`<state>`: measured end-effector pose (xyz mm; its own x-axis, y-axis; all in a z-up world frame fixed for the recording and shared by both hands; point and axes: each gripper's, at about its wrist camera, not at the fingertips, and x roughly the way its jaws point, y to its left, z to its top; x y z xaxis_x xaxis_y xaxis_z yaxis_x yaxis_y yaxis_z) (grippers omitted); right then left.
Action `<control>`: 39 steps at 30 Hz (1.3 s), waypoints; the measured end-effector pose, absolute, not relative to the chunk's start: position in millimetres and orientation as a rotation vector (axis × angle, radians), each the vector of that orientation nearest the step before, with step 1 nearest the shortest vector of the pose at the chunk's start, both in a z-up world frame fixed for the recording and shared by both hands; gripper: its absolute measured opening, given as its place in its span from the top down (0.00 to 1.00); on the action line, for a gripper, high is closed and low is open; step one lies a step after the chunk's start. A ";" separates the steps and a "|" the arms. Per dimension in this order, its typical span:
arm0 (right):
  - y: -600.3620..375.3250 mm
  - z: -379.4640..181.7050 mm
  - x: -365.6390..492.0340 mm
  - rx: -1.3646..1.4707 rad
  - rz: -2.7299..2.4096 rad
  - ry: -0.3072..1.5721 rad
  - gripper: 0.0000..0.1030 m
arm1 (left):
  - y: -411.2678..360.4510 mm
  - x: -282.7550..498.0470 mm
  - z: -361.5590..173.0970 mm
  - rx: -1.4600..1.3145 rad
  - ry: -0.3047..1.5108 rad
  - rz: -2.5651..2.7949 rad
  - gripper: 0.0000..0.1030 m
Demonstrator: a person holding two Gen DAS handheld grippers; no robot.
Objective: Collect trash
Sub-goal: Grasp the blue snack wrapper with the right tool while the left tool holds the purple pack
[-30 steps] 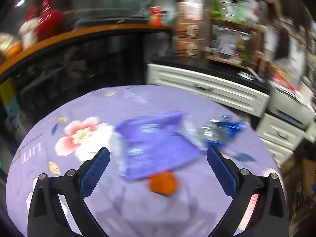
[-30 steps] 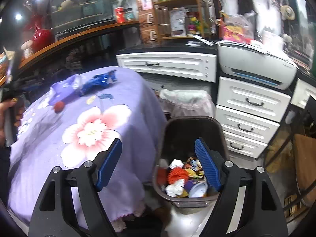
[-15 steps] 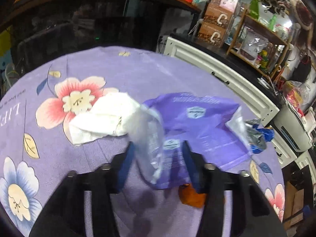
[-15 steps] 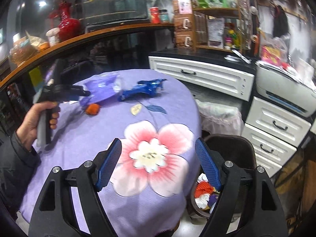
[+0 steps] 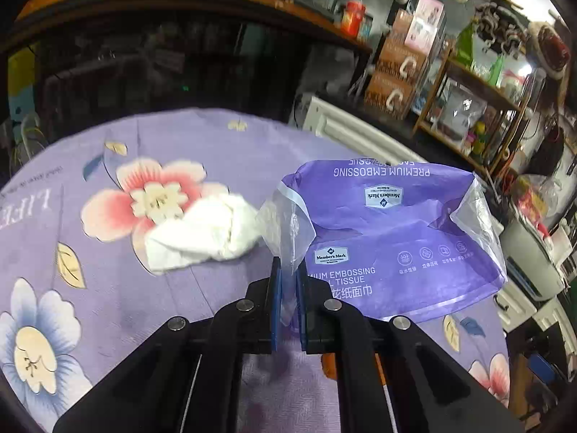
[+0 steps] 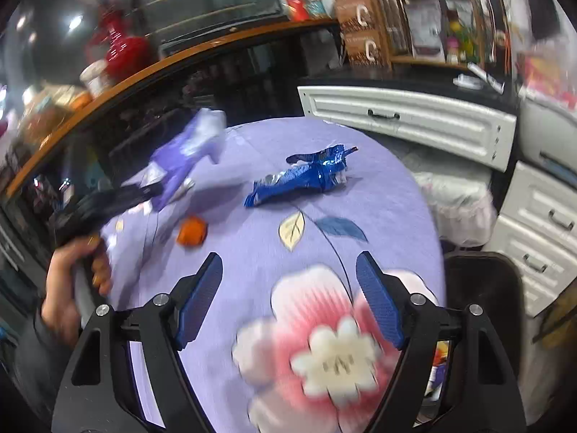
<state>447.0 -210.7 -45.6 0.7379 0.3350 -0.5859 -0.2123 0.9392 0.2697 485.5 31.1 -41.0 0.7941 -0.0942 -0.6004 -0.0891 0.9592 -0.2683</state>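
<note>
The purple tissue wrapper (image 5: 389, 231) stretches away to the right from the left gripper (image 5: 287, 285), which is clenched on its clear end; the right gripper (image 6: 288, 296) stands released above the bench (image 6: 378, 195).

Round table (image 6: 378, 195) covered with a purple cloth printed with pink and white flowers, leaves and lettering. Behind it, a curved counter with an orange-brown wooden edge (image 6: 187, 56) over dark glass-fronted display cases; a red vase (image 6: 124, 52) and a red can (image 5: 352, 18) stand on top. To the right, white cabinets with black drawer handles (image 6: 407, 117) under a dark worktop. An open wooden shelf unit (image 5: 472, 108) holds brown cartons, bottles and bagged goods. Ceiling lights (image 6: 75, 21) give bright spots at upper left; the room is otherwise dim and crowded.
</note>
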 end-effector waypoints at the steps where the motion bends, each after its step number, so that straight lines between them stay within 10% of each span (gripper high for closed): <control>1: -210.2 -46.7 458.7 0.215 0.293 0.690 0.26 | 32.4 483.0 -38.9 -0.299 0.642 0.000 0.92; 17: -186.0 -69.4 567.3 0.495 0.187 0.811 0.43 | 43.4 479.4 -35.8 -0.329 0.591 0.049 0.93; 27: -187.6 -79.1 575.4 0.540 0.182 0.838 0.88 | 43.1 480.6 -36.7 -0.324 0.588 0.048 0.93; 39: -207.6 -40.2 496.6 0.295 0.222 0.678 0.96 | 23.5 469.5 -24.7 -0.304 0.544 -0.010 0.93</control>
